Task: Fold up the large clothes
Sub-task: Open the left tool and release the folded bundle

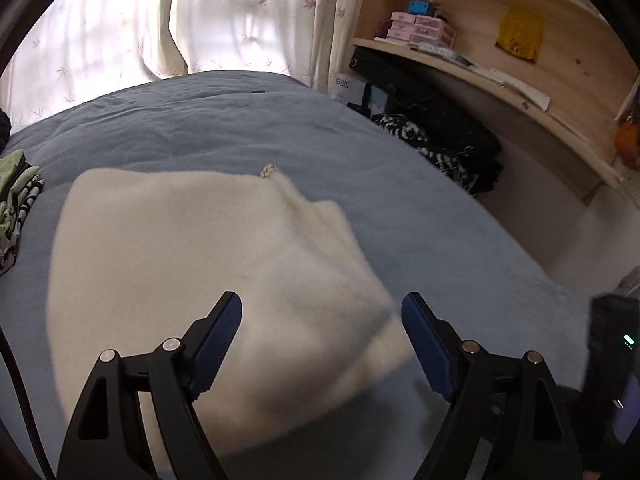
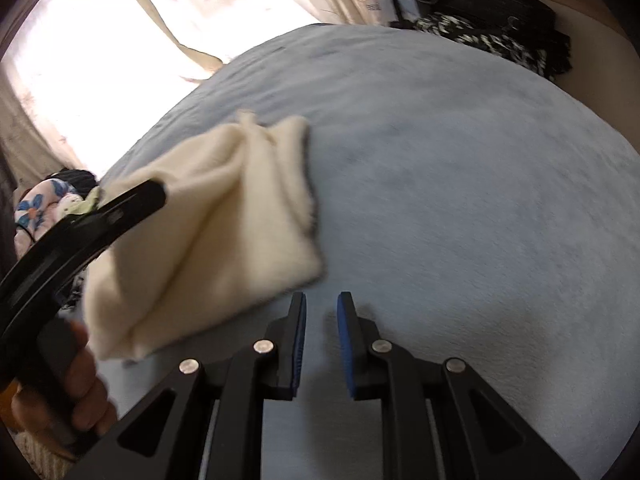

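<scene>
Left claw (image 1: 321,312) spread wide over folded cream garment (image 1: 180,272), right claw (image 2: 321,304) slightly parted, empty, garment just left.

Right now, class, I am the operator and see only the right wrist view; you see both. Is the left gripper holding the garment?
Observer: No. The left gripper is open, with its fingers wide apart and nothing gripped.
Operator: Is there a finished pile anywhere?
Observer: Yes. A stack of folded clothes sits at the left edge of the bed, green on top, apart from the garment.
Operator: What stands beyond the bed's right side?
Observer: A wooden shelf holding pink boxes.
</scene>
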`<act>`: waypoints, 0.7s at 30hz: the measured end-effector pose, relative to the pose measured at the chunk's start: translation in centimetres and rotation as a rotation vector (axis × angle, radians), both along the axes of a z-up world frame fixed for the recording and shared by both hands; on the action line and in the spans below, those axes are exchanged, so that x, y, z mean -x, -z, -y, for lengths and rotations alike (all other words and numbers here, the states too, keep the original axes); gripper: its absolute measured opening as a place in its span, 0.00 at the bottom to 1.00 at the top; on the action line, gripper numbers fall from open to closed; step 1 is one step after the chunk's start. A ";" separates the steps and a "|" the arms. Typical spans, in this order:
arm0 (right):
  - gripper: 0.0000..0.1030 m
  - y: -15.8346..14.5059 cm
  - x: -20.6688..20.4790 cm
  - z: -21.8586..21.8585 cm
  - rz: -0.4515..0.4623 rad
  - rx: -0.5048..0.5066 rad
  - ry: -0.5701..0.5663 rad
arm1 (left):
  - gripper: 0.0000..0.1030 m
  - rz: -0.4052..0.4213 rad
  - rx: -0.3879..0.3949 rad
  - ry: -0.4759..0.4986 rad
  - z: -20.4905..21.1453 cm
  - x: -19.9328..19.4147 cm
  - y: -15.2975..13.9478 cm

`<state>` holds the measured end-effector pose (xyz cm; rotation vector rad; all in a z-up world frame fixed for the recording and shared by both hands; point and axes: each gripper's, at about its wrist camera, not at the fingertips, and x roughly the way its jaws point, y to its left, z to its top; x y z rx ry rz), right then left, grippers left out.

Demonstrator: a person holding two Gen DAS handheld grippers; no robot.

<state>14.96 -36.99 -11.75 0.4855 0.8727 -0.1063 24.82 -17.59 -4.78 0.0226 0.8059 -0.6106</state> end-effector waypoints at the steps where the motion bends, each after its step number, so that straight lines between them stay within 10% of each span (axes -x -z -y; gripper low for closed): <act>1: 0.34 -0.9 0.1 -0.3 0.018 0.002 -0.011 | 0.84 -0.001 0.010 -0.007 -0.5 0.4 -0.9; 10: 0.66 -5.8 -3.5 -2.2 0.079 -0.034 -0.117 | 0.88 0.004 -0.078 -0.267 -13.4 -1.5 -3.4; 21: 0.68 -6.0 -10.4 -4.3 -0.111 -0.120 -0.235 | 0.88 -0.201 -0.096 -0.341 -20.5 -5.5 1.1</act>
